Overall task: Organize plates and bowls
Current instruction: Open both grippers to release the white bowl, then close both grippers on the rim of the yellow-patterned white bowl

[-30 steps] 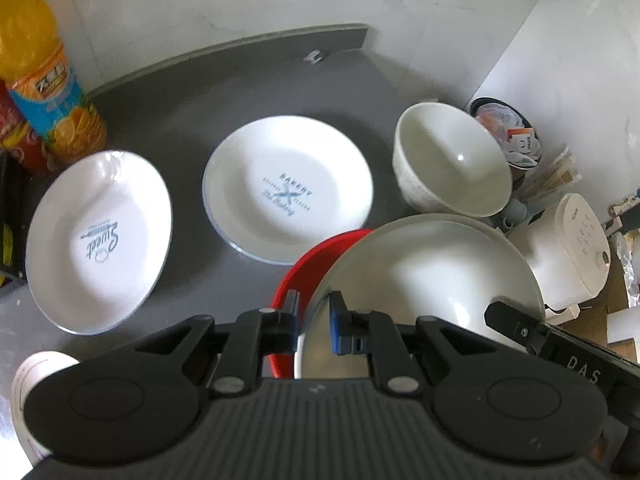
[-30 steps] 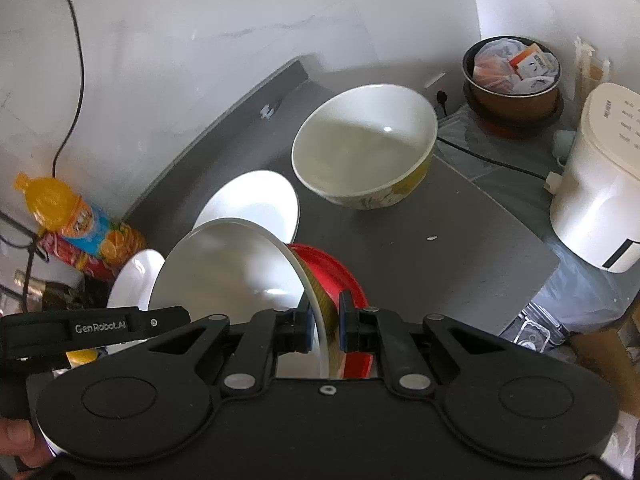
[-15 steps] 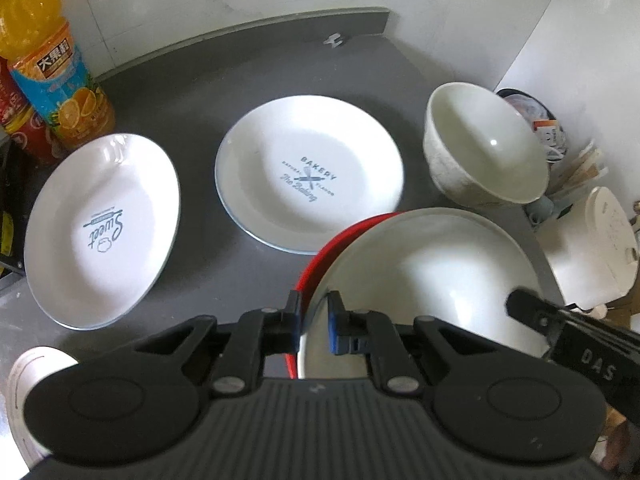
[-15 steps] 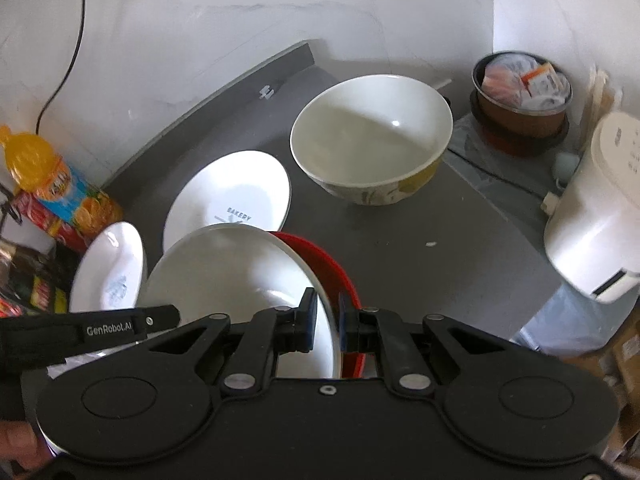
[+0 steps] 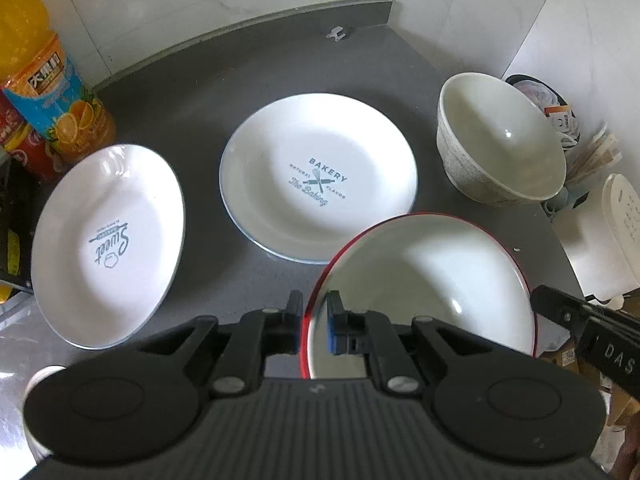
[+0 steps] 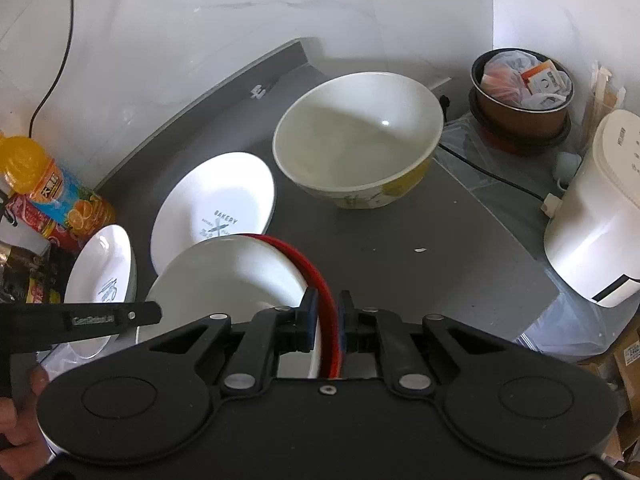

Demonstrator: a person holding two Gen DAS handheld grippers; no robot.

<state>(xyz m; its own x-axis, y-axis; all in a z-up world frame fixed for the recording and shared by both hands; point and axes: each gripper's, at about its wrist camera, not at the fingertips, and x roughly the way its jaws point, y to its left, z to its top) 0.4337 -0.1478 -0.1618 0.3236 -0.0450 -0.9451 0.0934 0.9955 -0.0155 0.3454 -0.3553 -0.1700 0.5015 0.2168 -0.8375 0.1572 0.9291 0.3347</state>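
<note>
two printed plates (image 5: 318, 178), two bowls (image 5: 500, 140), one juice bottle (image 5: 48, 88).

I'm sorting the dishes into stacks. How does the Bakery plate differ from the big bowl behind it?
The Bakery plate is wide and shallow; the bowl is deep with tall walls. The plate carries blue print in its centre; the bowl is plain inside, with a yellow pattern outside. Both stand upright and unheld on the grey counter, white inside.

Soft, even daylight fills both fisheye views, leaving small glints inside the deep bowl (image 5: 506, 134) and faint shadows on the grey tabletop (image 5: 208, 92), while edges bow strongly, corners blacken and focus stays fairly sharp.
</note>
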